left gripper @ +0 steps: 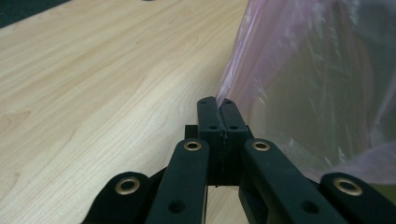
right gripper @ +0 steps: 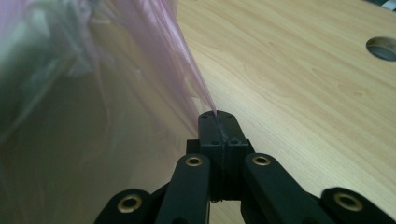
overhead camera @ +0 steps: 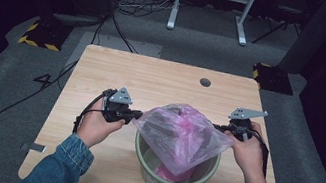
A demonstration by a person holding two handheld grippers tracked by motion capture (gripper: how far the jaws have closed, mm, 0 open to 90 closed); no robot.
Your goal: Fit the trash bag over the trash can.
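over on the left, the left gripper is clenched on the left edge of the pink plastic bag, its jaws pressed together with the thin film pinched between them, and the person's left hand wraps the grip. next, the bag hangs stretched between both tools, sagging into the pale green bin that stands at the near edge of the wooden table. at the right, the right gripper likewise pinches the bag's opposite edge, jaws closed on the film, held by the right hand
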